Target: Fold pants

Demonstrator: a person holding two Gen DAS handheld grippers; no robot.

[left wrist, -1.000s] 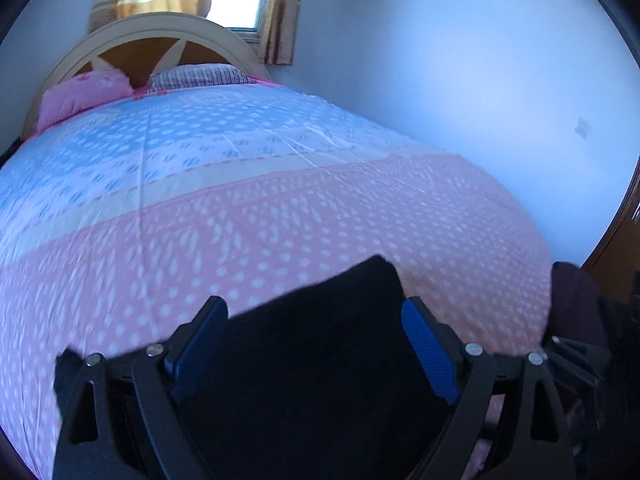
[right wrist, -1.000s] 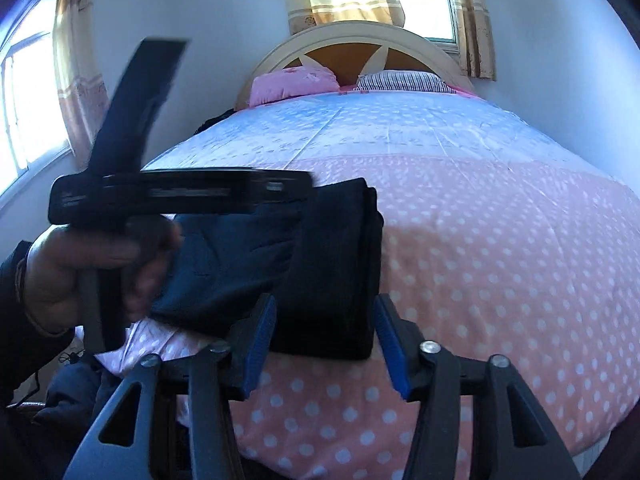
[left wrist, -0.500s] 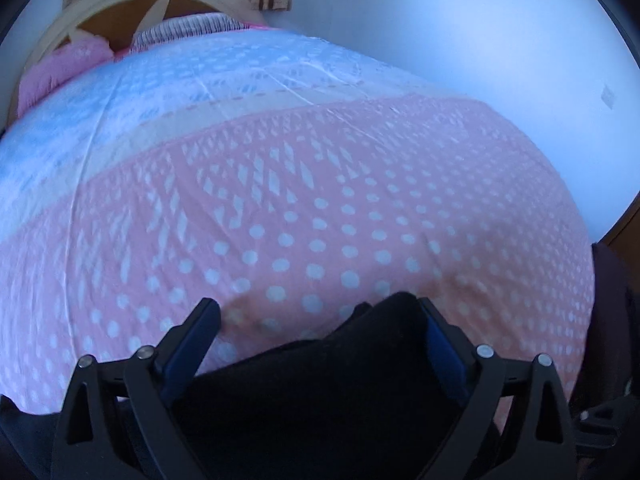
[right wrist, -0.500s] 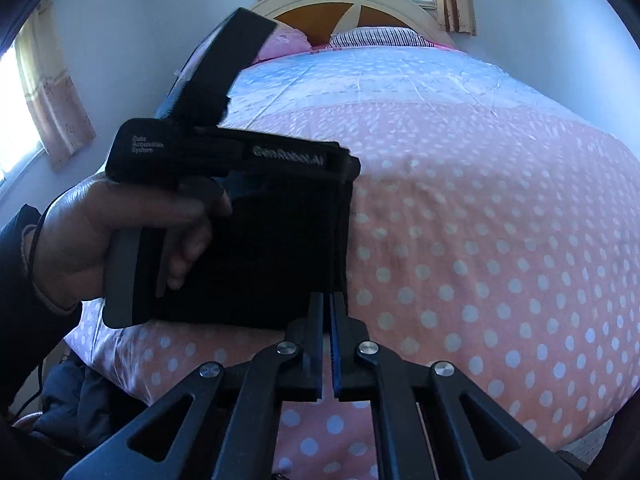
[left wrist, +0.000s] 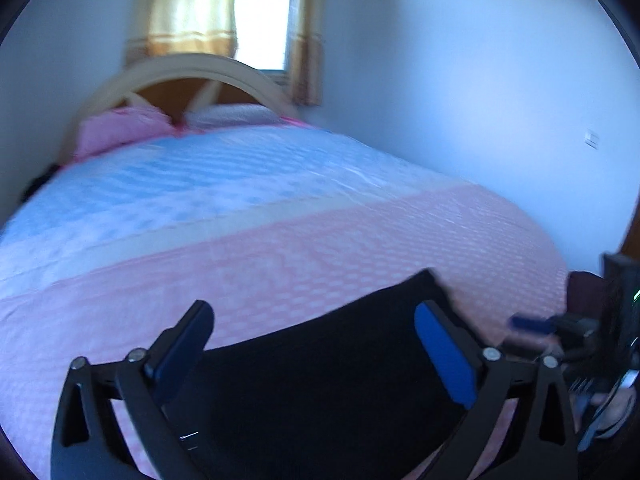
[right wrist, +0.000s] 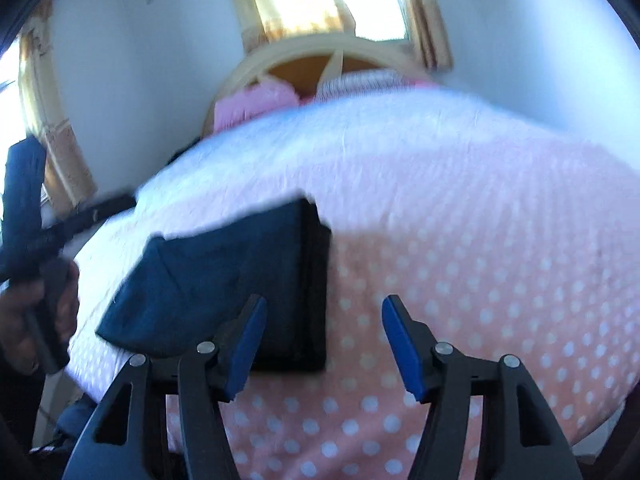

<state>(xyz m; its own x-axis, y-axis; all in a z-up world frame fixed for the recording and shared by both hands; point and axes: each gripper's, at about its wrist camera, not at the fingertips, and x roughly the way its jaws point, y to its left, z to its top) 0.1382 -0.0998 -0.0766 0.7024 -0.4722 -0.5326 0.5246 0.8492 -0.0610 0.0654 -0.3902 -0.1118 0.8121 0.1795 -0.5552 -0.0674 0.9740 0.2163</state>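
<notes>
The dark navy pants (right wrist: 240, 280) lie folded into a thick rectangle on the pink dotted part of the bedspread (right wrist: 460, 220), near the bed's foot. My right gripper (right wrist: 324, 320) hangs open above the fold's right edge, nothing between its blue pads. In the left wrist view the same pants (left wrist: 320, 380) fill the space under my left gripper (left wrist: 316, 324), whose jaws stand wide apart above the cloth. The left gripper's body and the hand (right wrist: 36, 312) holding it show at the far left of the right wrist view. Both views are motion-blurred.
The bed runs back to a curved wooden headboard (left wrist: 192, 76) with a pink pillow (left wrist: 120, 128) and a striped pillow (left wrist: 236, 114). A curtained window (left wrist: 260, 28) is behind it. White walls close both sides. Dark clothing lies by the bed's near left corner (right wrist: 80, 416).
My right gripper has opened from shut and pulled back. My left gripper has lifted and tilted up off the pants, away to the left, still open. The pants stay folded.
</notes>
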